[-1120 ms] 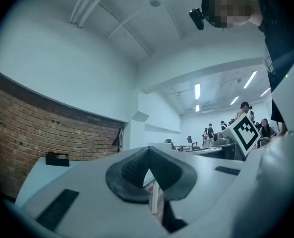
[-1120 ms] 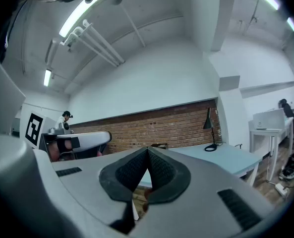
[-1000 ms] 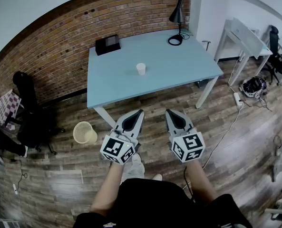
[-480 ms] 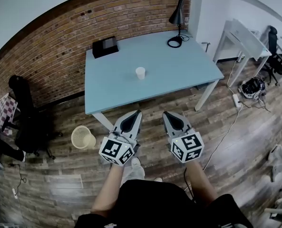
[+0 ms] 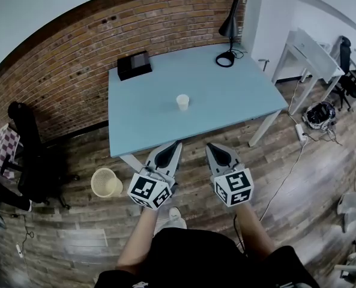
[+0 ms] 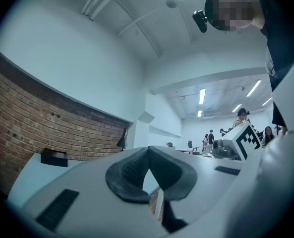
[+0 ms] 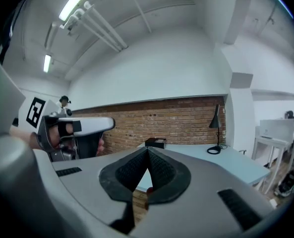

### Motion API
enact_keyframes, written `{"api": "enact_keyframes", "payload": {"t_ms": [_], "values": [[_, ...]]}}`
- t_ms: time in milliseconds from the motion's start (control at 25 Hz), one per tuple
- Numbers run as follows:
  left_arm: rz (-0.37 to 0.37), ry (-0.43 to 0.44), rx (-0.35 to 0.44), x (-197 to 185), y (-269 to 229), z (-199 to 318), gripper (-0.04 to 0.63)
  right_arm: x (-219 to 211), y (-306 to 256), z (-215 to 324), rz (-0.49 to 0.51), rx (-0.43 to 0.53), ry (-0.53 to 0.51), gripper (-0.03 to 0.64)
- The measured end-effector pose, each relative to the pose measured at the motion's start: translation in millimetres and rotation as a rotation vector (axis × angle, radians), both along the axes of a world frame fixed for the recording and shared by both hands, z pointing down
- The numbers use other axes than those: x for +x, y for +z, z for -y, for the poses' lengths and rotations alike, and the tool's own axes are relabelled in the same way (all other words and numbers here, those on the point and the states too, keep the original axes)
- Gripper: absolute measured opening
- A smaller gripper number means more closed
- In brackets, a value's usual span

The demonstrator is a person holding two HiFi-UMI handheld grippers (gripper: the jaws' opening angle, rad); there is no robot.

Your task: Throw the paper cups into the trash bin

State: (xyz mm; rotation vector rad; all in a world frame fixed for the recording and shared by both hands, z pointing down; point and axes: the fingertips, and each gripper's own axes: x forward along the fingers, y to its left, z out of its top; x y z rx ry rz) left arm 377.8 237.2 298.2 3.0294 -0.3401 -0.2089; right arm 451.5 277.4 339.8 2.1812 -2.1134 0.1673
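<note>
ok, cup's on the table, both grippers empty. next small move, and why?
Probably open the left gripper and reach forward to the cup: it stands upright on the table, ahead of the shut, empty jaws, and the bin sits on the floor on that side.

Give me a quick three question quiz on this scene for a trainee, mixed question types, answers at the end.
1. True or false: the paper cup stands on the blue table.
2. Where is the trash bin? A: on the table. B: on the wooden floor, near the table's left front leg. C: out of view.
3. Fill in: the left tool and the right tool both have jaws that are ____.
Key: 1 true; 2 B; 3 shut.
</note>
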Motion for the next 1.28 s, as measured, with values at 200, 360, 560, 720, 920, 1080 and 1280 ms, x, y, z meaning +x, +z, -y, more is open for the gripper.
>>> {"api": "enact_keyframes", "payload": {"t_ms": [200,360,560,720,920,1080,1280], "values": [[0.011,0.005,-0.018,1.0,7.3,35.0,0.005,-3.1,8.8,32.2,0.002,-0.028,0.006,0.005],[0.011,0.025,-0.029,2.3,7.3,58.7,0.005,2.0,6.1,53.7,0.020,-0.032,0.032,0.005],[-0.005,0.049,-0.039,-1.0,5.7,85.2,0.005,0.0,3.9,78.6,0.021,-0.035,0.052,0.005],[-0.019,0.055,-0.044,-9.7,6.9,104.6,0.005,-6.1,7.2,98.0,0.023,-0.046,0.052,0.005],[-0.027,0.059,-0.072,-20.2,12.6,131.1,0.005,-12.4,10.3,123.5,0.014,-0.064,0.060,0.005],[-0.031,0.083,-0.080,-18.0,14.9,140.8,0.005,-17.4,16.4,138.1,0.007,-0.085,0.066,0.005],[-0.024,0.098,-0.096,-13.0,24.6,149.7,0.005,-13.9,25.0,146.4,0.006,-0.104,0.081,0.005]]}}
